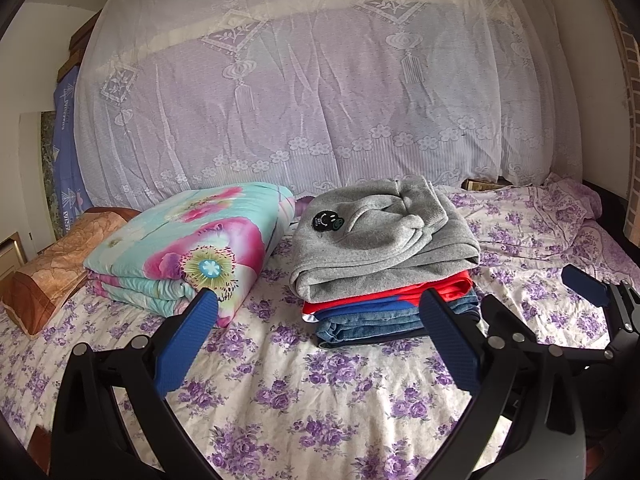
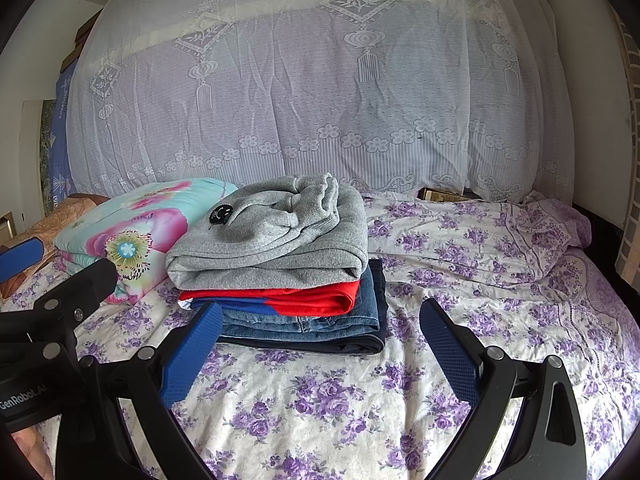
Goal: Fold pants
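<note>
A stack of folded clothes lies on the bed: grey folded pants with a black smiley patch on top, a red and blue garment under them, then folded blue jeans and a dark garment at the bottom. My left gripper is open and empty, above the bed in front of the stack. My right gripper is open and empty, just in front of the stack; it also shows at the right edge of the left wrist view.
A folded floral quilt lies left of the stack, with an orange pillow beyond it. The bed sheet has purple flowers. A lace mosquito net hangs along the back.
</note>
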{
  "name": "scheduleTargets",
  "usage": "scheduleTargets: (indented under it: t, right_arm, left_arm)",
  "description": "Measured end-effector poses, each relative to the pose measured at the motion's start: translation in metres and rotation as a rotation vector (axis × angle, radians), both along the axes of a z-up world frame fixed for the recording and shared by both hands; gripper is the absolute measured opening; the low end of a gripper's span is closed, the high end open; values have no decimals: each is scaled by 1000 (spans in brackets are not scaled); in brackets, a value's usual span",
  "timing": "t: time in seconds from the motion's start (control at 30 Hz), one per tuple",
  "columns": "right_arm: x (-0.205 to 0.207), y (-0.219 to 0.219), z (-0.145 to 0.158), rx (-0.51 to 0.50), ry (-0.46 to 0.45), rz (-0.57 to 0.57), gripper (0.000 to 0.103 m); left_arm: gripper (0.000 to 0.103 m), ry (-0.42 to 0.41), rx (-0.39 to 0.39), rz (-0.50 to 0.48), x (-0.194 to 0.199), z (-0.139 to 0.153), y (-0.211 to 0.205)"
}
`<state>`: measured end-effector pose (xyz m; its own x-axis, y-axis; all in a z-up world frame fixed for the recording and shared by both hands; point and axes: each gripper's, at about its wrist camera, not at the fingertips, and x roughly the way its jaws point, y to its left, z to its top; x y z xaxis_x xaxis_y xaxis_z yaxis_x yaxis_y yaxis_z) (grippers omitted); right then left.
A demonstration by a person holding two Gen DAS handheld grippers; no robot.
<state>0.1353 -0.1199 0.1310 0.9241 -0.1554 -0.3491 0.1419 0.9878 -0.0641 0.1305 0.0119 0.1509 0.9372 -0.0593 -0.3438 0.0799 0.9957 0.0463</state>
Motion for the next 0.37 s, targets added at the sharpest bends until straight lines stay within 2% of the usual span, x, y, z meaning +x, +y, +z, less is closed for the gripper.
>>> scheduleTargets:
  t: [0.17, 0.37]
  right_arm:
    - [0, -1, 0, 8, -5, 3, 99]
    - [1, -6, 0, 18, -4, 9, 99]
  left_arm:
    - [98, 58, -57, 4, 9, -3, 13]
    - [98, 58, -49, -3, 12, -1, 13]
